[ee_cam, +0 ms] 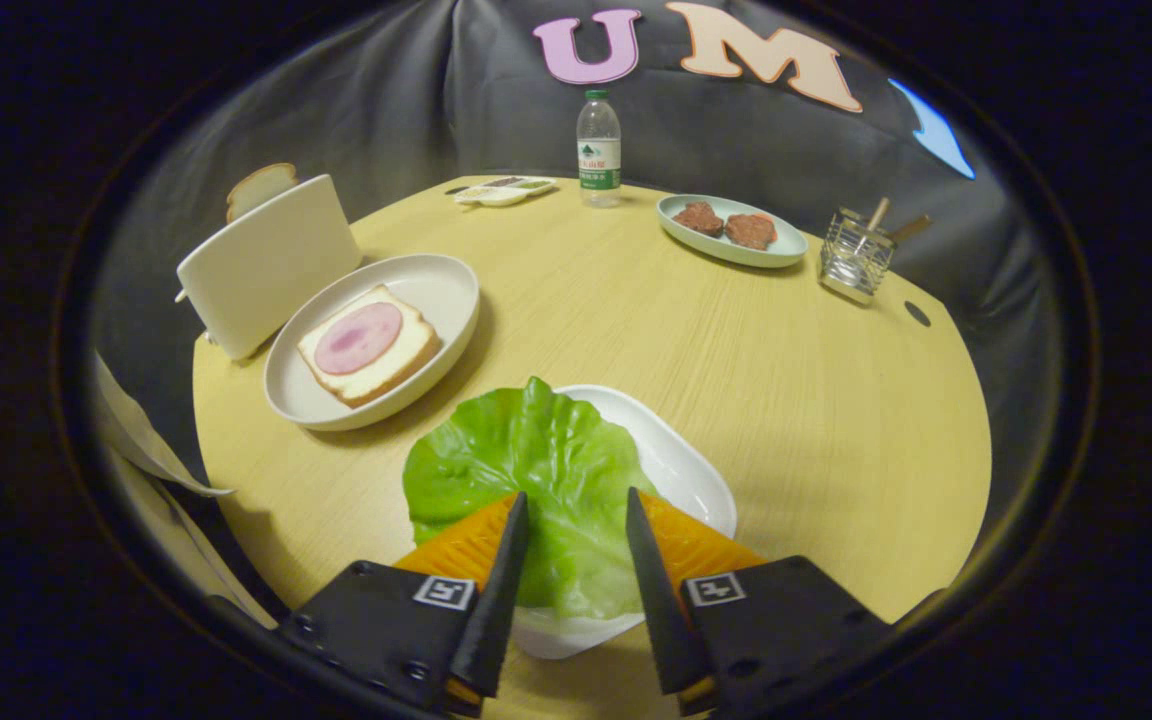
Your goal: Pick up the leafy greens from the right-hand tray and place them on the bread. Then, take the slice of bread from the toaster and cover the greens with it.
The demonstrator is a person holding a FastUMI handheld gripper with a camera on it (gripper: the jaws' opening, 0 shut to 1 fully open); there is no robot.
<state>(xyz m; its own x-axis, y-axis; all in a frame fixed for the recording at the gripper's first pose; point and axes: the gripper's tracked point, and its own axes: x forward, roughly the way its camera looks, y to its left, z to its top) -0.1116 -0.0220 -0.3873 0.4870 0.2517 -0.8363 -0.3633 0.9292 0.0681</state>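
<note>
Fingers spread over the lettuce, nothing gripped yet

Going left to right: the toaster (271,262) sits near the surface's (636,330) left edge with a bread slice (260,187) poking out, then the plate (436,285) with the ham-topped bread (368,344) right beside it, then the leafy greens (526,470) draped over the white tray (681,465) and spilling past its near-left rim. Our gripper (576,525) hangs open, the leaf between its fingers (504,570). We'd say come down and pinch the leaf, not the tray rim, then lift before swinging left. The hop to the plate looks short and clear; the meat dish (733,231), bottle (598,150) and wire holder (856,255) sit well apart, far side.
</note>
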